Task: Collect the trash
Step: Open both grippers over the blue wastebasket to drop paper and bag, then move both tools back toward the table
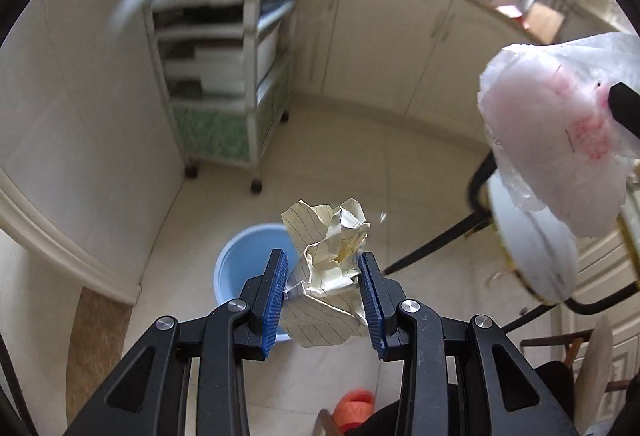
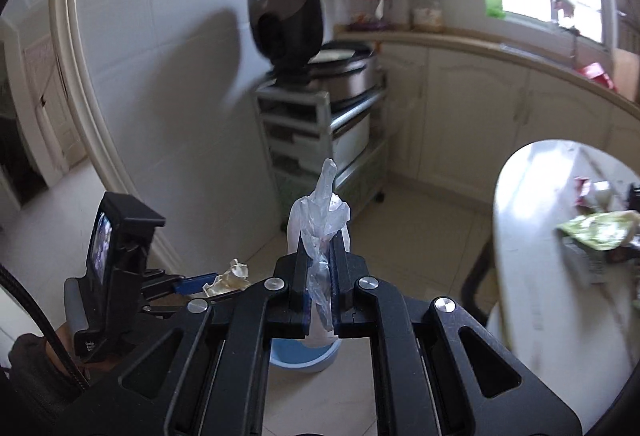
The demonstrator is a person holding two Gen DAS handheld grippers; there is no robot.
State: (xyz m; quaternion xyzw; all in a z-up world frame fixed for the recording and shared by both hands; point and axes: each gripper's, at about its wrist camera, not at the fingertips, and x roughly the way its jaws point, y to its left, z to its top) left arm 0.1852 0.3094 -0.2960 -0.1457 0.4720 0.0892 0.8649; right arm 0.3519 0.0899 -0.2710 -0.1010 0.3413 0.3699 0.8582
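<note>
Left wrist view showed the left gripper [image 1: 323, 278] clamped on a crumpled ball of lined paper [image 1: 326, 268], held in the air above a blue bucket [image 1: 244, 260] that stood on the tiled floor [image 1: 360, 164]. In the right wrist view the right gripper [image 2: 319, 264] was pinched tight on a thin plastic bag [image 2: 322, 224], with the same bucket [image 2: 298, 356] below its fingers. A white table [image 2: 532, 236] stood to the right and a metal cart [image 2: 320, 140] stood beyond, against the wall.

Your left gripper [image 1: 323, 278] clamps crumpled lined paper [image 1: 326, 276], cream, held above blue bucket [image 1: 240, 260]. Your right gripper [image 2: 320, 260] pinches thin clear plastic bag [image 2: 322, 220], twisted upright, also above bucket on floor.
</note>
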